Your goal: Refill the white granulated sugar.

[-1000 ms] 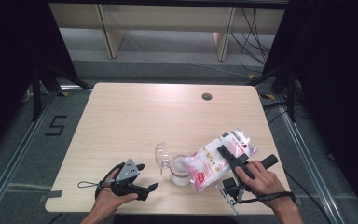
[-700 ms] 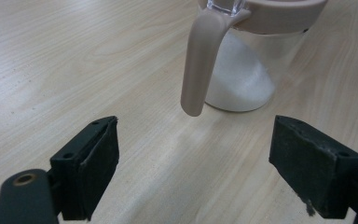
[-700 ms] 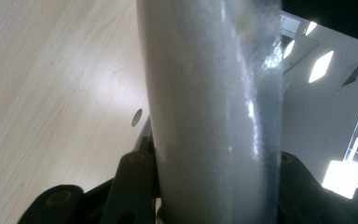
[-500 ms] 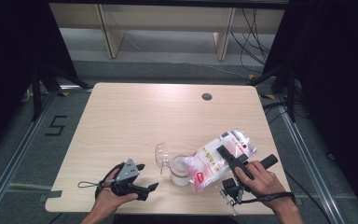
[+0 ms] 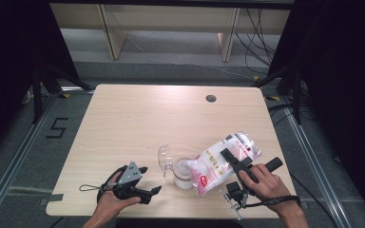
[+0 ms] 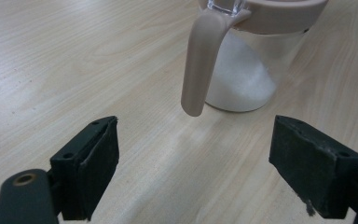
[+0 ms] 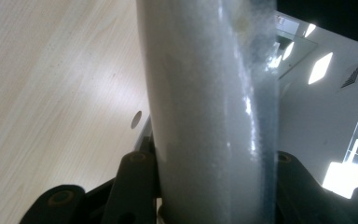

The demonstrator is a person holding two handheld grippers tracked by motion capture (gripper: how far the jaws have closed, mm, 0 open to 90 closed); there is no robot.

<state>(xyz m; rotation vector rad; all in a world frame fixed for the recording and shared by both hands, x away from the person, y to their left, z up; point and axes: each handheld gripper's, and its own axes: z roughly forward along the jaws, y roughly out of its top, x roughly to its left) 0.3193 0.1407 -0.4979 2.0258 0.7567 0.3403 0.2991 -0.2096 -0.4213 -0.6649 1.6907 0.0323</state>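
Between the jaws of the right hand-held gripper [image 5: 233, 159], a plastic bag [image 5: 225, 159] of white grains is clamped, the jaws being closed partway onto its soft body; in the right gripper view the bag [image 7: 209, 107] is seen rising up between both jaws. Compared with the pictures of a second earlier, almost nothing is found to have changed: the bag is kept tilted with its lower end over the mouth of the glass jar [image 5: 184, 171], and neither hand is seen to have shifted. From this steadiness it is judged that pouring is under way and is being held, not yet finished. The jar's clear lid [image 5: 165, 159] is swung open to the left. At the near left of the table [image 5: 138, 118], the left hand-held gripper [image 5: 149, 192] is held with jaws wide apart and empty, pointed at the jar [image 6: 242, 70], which is partly filled with white grains.
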